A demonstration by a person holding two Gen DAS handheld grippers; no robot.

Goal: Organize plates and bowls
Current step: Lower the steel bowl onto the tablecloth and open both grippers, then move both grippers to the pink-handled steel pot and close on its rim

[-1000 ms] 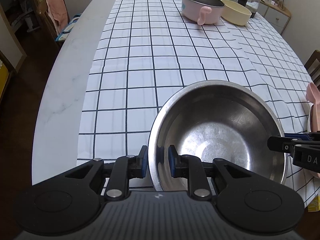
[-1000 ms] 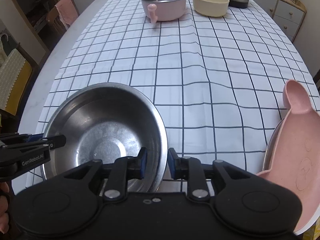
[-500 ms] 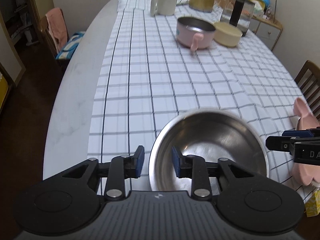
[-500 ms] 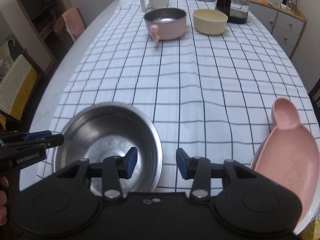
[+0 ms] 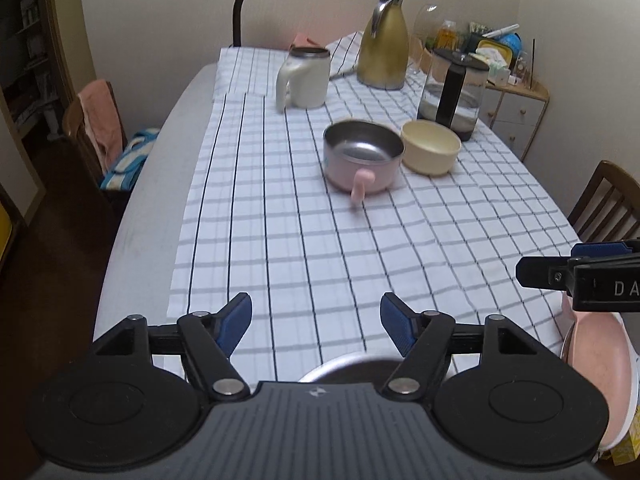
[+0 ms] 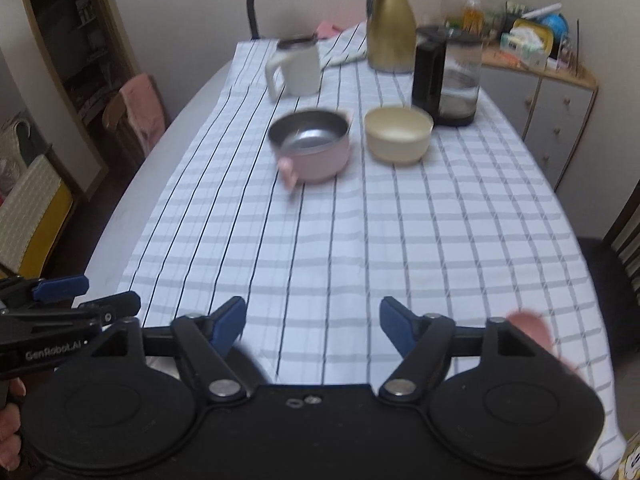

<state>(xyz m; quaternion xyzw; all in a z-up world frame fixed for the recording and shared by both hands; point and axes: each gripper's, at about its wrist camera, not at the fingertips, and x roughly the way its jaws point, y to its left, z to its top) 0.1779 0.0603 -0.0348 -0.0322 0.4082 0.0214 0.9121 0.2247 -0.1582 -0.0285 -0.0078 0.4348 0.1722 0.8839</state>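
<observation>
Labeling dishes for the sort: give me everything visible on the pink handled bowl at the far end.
The pink handled bowl is round and deep, with a pink outer wall and a shiny metal-looking inside that appears empty. A stubby pink handle points toward the camera; the right wrist view shows a second tab on the far rim. It stands upright on the checked tablecloth, beside the cream bowl, apparently close together. Neither gripper touches it.
</observation>
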